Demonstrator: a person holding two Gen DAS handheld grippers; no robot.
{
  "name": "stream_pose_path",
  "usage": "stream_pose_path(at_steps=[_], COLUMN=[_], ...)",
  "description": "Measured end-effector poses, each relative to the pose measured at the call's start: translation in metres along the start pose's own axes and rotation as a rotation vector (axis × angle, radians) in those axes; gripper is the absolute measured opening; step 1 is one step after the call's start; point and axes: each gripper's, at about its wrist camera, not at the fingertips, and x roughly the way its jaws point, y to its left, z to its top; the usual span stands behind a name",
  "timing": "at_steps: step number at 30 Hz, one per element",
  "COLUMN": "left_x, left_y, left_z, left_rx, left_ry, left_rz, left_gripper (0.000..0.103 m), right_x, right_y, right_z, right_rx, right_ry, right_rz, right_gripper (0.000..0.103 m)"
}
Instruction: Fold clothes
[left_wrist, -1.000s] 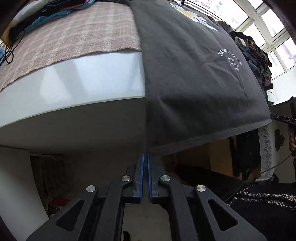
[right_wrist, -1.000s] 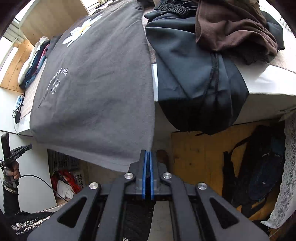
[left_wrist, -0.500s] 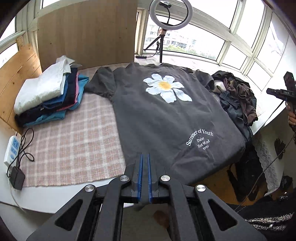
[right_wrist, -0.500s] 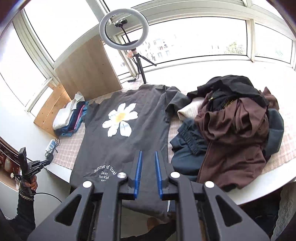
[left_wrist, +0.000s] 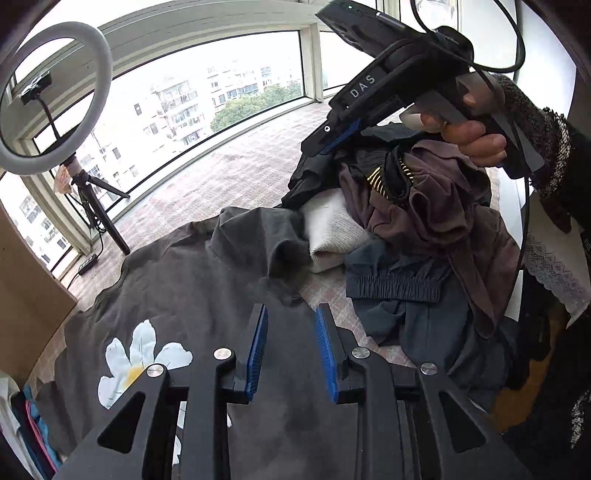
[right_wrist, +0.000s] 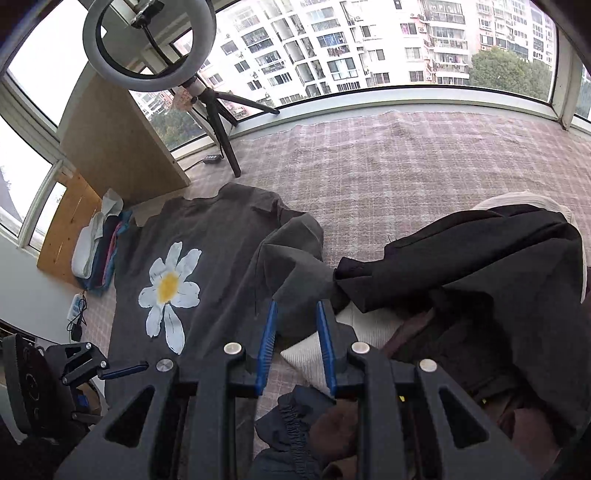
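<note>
The grey T-shirt (right_wrist: 207, 266) lies spread flat on the bench, its sleeve (right_wrist: 295, 258) bunched against the clothes pile (right_wrist: 480, 280). My left gripper (left_wrist: 290, 350) and right gripper (right_wrist: 295, 343) gape empty; I may pinch pile fabric too.

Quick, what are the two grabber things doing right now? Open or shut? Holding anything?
Left hand-held gripper: open, holding nothing, above the grey daisy T-shirt.
Right hand-held gripper: open, holding nothing, near the T-shirt's sleeve.

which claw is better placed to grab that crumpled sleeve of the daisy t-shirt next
Right, probably. The right claw hangs open directly in front of the bunched sleeve, while the left claw, also open, sits over the t-shirt body, sleeve off-centre.
</note>
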Motion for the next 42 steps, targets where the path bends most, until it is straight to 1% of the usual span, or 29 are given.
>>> stream_pose_path(at_steps=[2,5,8,9,10,11,12,13,14,16,17,18,19,20,21,22,24,26,28,29,33,34,35,37,38,39,40,41,42], left_x=[0.036,0.083,0.121,0.131,0.138,0.138,0.132,0.123,0.110,0.083,0.074,0.070,0.070,0.069,0.067,0.063,0.053,0.050,0.050,0.053,0.059,0.058,0.058,0.061,0.062,0.064,0.065,0.066,0.067], left_y=[-0.013,-0.023,-0.022,-0.019,-0.014,-0.003,0.010,0.025,0.047,0.097,0.117,0.129,0.135,0.138,0.138,0.137,0.130,0.124,0.122,0.125,0.137,0.140,0.144,0.150,0.153,0.156,0.157,0.158,0.159], left_z=[0.017,0.034,0.047,0.051,0.054,0.055,0.054,0.051,0.040,0.006,-0.015,-0.034,-0.046,-0.056,-0.061,-0.064,-0.061,-0.057,-0.056,-0.059,-0.075,-0.080,-0.085,-0.091,-0.093,-0.094,-0.095,-0.094,-0.093], left_rx=[0.092,0.197,0.231,0.229,0.201,0.142,0.069,-0.015,-0.132,-0.416,-0.535,-0.590,-0.599,-0.593,-0.580,-0.558,-0.500,-0.458,-0.439,-0.461,-0.537,-0.555,-0.573,-0.599,-0.611,-0.623,-0.632,-0.637,-0.637], left_ry=[0.042,0.101,0.139,0.148,0.155,0.152,0.130,0.103,0.075,0.044,0.041,0.066,0.110,0.140,0.143,0.134,0.104,0.072,0.050,0.053,0.053,0.050,0.049,0.059,0.059,0.055,0.051,0.048,0.042], left_rz=[0.045,0.092,0.111,0.114,0.104,0.079,0.054,0.036,0.034,0.048,0.039,0.048,0.080,0.108,0.116,0.124,0.156,0.175,0.183,0.172,0.156,0.145,0.138,0.130,0.120,0.107,0.096,0.085,0.076], left_gripper=[0.032,0.033,0.033,0.028,0.007,0.005,0.005,0.005,0.006,0.006,0.009,0.012,0.015,0.015,0.015,0.017,0.024,0.033,0.035,0.035,0.035,0.035,0.035,0.035,0.035,0.035,0.035,0.035,0.035], right_x=[0.016,0.025,0.031,0.033,0.035,0.036,0.036,0.038,0.040,0.045,0.049,0.055,0.060,0.066,0.072,0.078,0.090,0.100,0.109,0.115,0.150,0.157,0.164,0.179,0.185,0.188,0.190,0.187,0.177], right_y=[-0.022,-0.039,-0.053,-0.058,-0.062,-0.064,-0.062,-0.057,-0.051,-0.039,-0.032,-0.025,-0.019,-0.012,-0.004,0.003,0.018,0.033,0.049,0.057,0.074,0.078,0.082,0.088,0.088,0.088,0.088,0.087,0.084], right_z=[0.008,0.012,0.014,0.015,0.016,0.019,0.023,0.026,0.030,0.037,0.040,0.042,0.043,0.043,0.043,0.043,0.044,0.047,0.050,0.051,0.051,0.051,0.050,0.049,0.048,0.047,0.047,0.048,0.054], right_rx=[0.033,0.049,0.061,0.064,0.068,0.066,0.055,0.039,0.023,-0.010,-0.028,-0.047,-0.066,-0.087,-0.110,-0.132,-0.170,-0.194,-0.215,-0.213,-0.103,-0.093,-0.096,-0.110,-0.105,-0.096,-0.085,-0.075,-0.075], right_ry=[0.024,0.030,0.032,0.033,0.034,0.037,0.040,0.043,0.047,0.055,0.065,0.079,0.095,0.109,0.121,0.133,0.153,0.164,0.184,0.212,0.353,0.375,0.387,0.411,0.423,0.432,0.438,0.435,0.414], right_rz=[0.032,0.054,0.072,0.078,0.084,0.085,0.086,0.098,0.116,0.152,0.160,0.159,0.163,0.165,0.164,0.163,0.163,0.170,0.187,0.200,0.289,0.292,0.269,0.192,0.180,0.191,0.212,0.232,0.242], right_gripper=[0.023,0.023,0.024,0.024,0.024,0.024,0.024,0.024,0.024,0.028,0.032,0.033,0.033,0.033,0.033,0.033,0.033,0.033,0.033,0.033,0.033,0.033,0.033,0.033,0.033,0.030,0.011,0.002,0.002])
